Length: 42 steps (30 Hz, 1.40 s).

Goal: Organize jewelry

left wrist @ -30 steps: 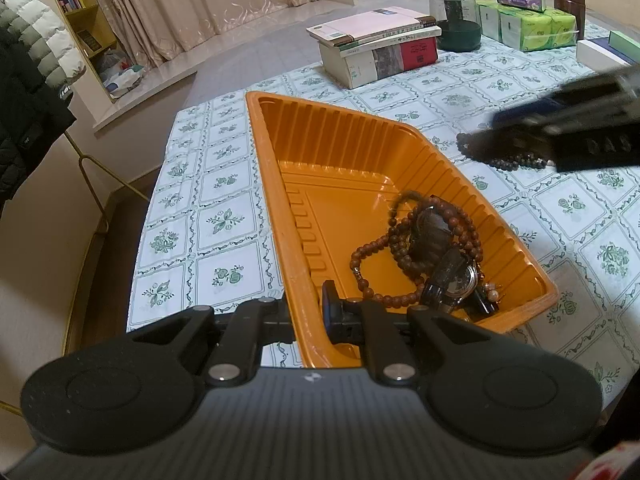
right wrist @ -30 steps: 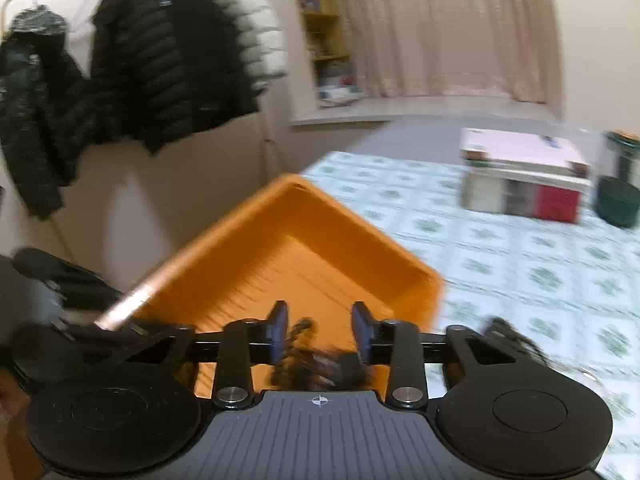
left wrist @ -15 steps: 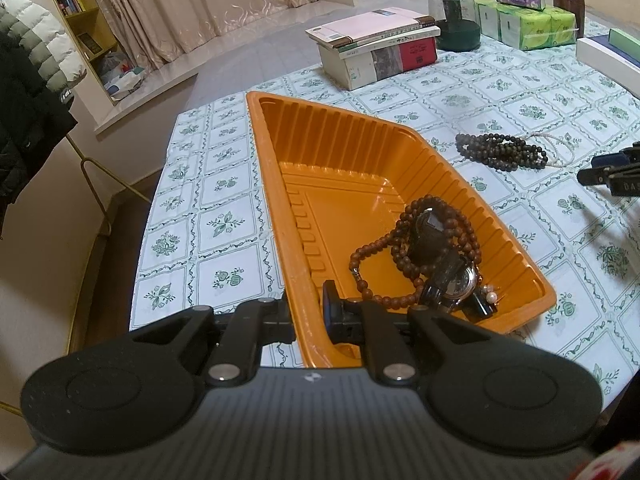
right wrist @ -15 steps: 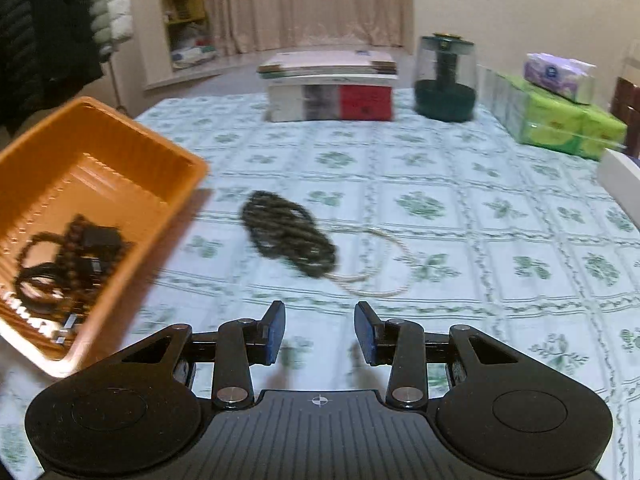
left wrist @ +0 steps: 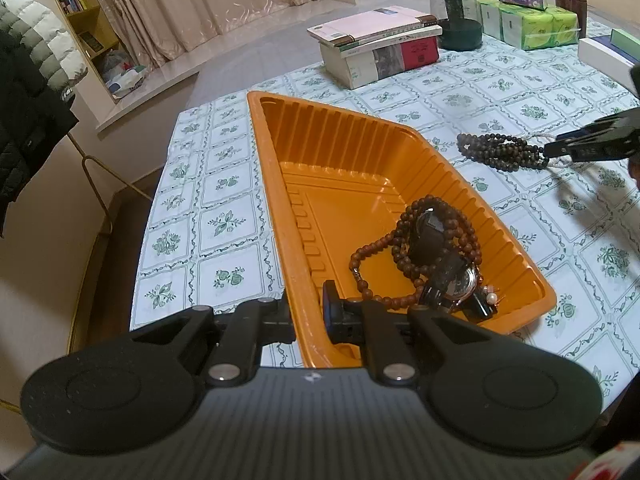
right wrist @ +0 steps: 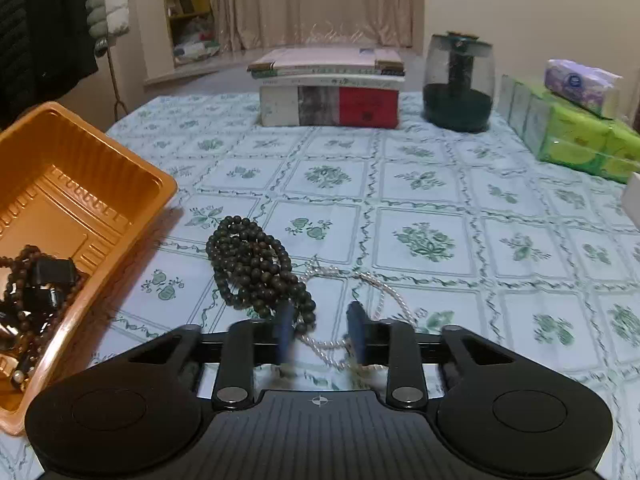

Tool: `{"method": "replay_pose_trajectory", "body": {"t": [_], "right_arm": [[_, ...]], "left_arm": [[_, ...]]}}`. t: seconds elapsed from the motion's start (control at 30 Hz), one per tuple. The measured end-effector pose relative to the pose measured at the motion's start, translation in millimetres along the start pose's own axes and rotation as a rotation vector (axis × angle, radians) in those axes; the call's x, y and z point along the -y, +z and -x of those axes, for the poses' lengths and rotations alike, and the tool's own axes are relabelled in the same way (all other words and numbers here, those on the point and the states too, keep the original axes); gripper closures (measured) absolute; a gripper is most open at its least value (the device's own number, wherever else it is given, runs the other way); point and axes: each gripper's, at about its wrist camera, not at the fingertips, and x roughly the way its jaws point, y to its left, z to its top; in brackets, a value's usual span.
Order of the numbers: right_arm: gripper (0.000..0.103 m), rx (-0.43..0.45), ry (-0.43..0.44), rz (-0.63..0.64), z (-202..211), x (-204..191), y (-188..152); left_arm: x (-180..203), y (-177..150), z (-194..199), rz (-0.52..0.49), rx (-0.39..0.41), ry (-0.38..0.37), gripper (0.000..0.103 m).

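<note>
1. Right wrist view: right gripper [right wrist: 320, 334] low over the tablecloth [right wrist: 432, 200], jaws closing, with the pearl strand [right wrist: 384, 284] and the near end of the dark bead strand [right wrist: 256, 264] between them; pads not yet pressing.
2. Dark bead strand: lying coiled at centre left of the frame, just beside the orange tray [right wrist: 168, 184]. Probably light, limp and prone to slipping; best pinched across several bunched loops, else likely to trail and snag the pearls.
3. Pearl strand: thin, pale, partly tucked under the dark beads; judged delicate.
4. Left wrist view: left gripper [left wrist: 308, 316] clamped narrow on the tray's near rim [left wrist: 298, 300], steadying it.
5. Tray contents, lower right of that frame: brown bead necklace [left wrist: 436, 240], wristwatch [left wrist: 456, 280], small pearl piece [left wrist: 492, 298]; far half bare.
</note>
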Motion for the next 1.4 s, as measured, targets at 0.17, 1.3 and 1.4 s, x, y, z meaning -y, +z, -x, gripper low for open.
{"method": "replay_pose_trajectory", "body": {"t": [0.17,1.3,1.4], "right_arm": [[0.096,-0.037,0.027,0.007,-14.2,-0.7,3.1],[0.097,0.463,-0.061,0.519,248.9,-63.0,181.4],[0.097,0.504,-0.047,0.542,260.1,-73.9,193.4]], "left_arm": [[-0.2,0.1,0.0,0.002,0.0,-0.001,0.093],[-0.1,-0.7,0.4,-0.012,0.01,-0.005,0.092],[0.0,-0.4,0.6,-0.013,0.012,-0.005,0.092]]}}
